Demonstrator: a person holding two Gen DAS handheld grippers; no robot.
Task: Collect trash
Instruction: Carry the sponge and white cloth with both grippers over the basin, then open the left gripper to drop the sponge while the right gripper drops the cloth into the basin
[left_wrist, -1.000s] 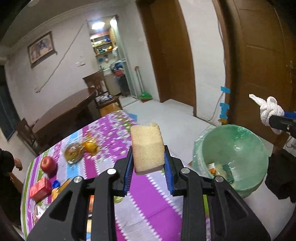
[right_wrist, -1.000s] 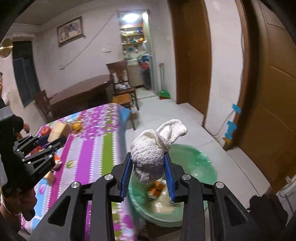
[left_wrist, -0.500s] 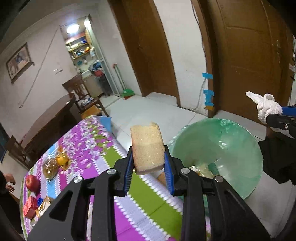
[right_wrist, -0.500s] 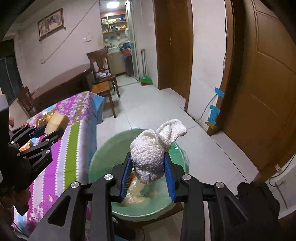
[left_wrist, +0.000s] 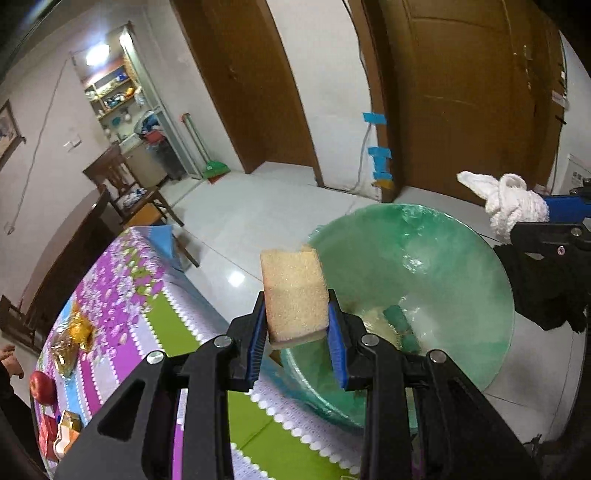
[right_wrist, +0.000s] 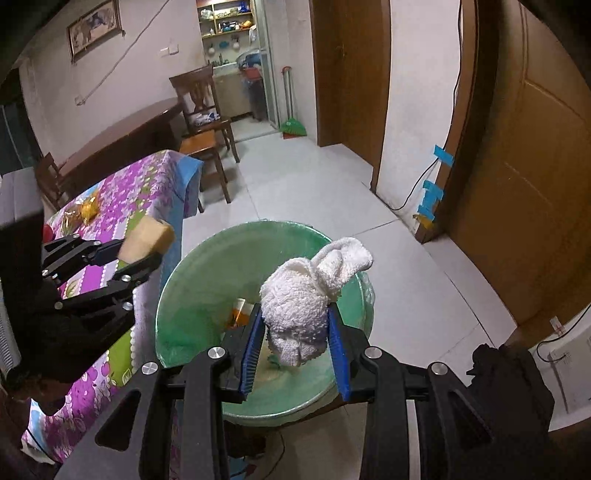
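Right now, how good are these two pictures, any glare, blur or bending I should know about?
Left wrist view: fisheye bends the brown wooden door; a ceiling lamp blows out, and glare spots the white tiled floor and the green plastic-lined bin; the yellow sponge is sharp.
Right wrist view: black corners, curved walls; the knotted white cloth is sharp.

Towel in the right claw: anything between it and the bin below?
Only open air: in the right wrist view the towel hangs directly over the green-lined bin.
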